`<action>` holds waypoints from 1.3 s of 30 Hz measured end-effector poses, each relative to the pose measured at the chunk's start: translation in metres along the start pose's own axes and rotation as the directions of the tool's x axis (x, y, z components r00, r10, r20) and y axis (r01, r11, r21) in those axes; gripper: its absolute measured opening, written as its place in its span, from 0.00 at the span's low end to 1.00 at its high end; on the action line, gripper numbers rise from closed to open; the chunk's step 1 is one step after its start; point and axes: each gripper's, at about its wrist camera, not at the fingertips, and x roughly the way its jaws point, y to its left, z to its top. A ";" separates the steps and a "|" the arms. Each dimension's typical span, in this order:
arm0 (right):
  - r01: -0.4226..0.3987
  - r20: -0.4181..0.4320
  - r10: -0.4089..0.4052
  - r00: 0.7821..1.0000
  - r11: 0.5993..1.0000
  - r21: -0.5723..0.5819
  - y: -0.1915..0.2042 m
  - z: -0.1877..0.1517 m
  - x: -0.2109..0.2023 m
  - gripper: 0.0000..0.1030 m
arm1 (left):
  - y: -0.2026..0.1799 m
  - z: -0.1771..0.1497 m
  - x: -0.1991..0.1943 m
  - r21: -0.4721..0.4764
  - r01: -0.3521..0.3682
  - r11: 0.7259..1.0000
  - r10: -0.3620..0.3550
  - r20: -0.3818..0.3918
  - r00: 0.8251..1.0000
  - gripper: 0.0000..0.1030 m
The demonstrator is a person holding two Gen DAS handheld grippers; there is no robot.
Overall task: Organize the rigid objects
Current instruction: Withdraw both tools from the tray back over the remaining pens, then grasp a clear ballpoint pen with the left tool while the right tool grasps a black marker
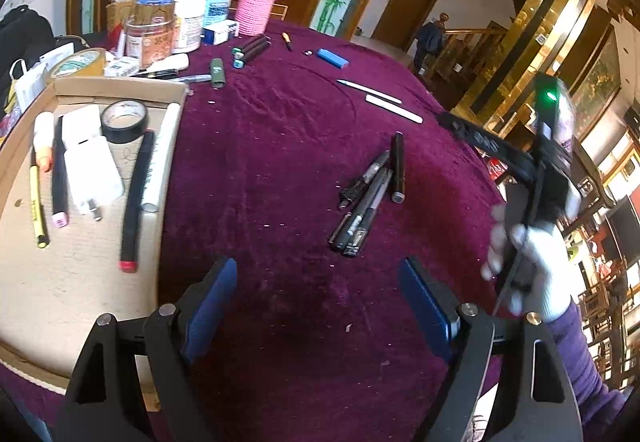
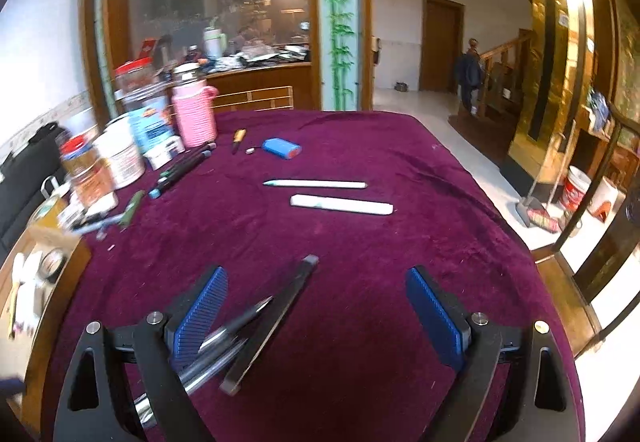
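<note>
Pens (image 1: 370, 198) lie bundled mid-bench on the purple cloth (image 1: 280, 146), right of the cardboard tray (image 1: 24, 162). Left tongs (image 1: 316, 298) spread wide, nothing between them. Right tongs (image 2: 316, 306) spread too, over the pens' near end.

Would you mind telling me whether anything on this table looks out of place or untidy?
Yes: a loose heap of dark pens lies criss-crossed on the purple tablecloth, outside the cardboard tray where other items lie side by side. Two white pens also lie apart.
</note>
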 end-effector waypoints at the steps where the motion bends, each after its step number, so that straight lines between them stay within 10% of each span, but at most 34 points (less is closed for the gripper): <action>1: 0.007 -0.006 -0.007 1.000 1.000 0.017 -0.007 0.004 0.008 0.90 | -0.003 0.001 0.003 0.009 0.001 1.000 -0.001 -0.007 1.000 0.80; 11: -0.025 -0.069 0.046 0.997 0.959 0.282 -0.075 -0.011 0.044 0.90 | -0.038 0.036 0.065 0.146 -0.007 0.989 0.017 -0.070 0.997 0.80; 25: -0.056 -0.082 0.082 0.993 0.959 0.277 -0.071 -0.010 0.043 0.90 | -0.066 0.075 0.159 0.375 -0.090 0.923 0.145 -0.122 0.982 0.73; 39: -0.055 -0.107 0.087 0.990 0.961 0.269 -0.066 -0.012 0.046 0.90 | -0.034 0.092 0.164 0.281 -0.116 0.953 0.155 -0.121 0.980 0.76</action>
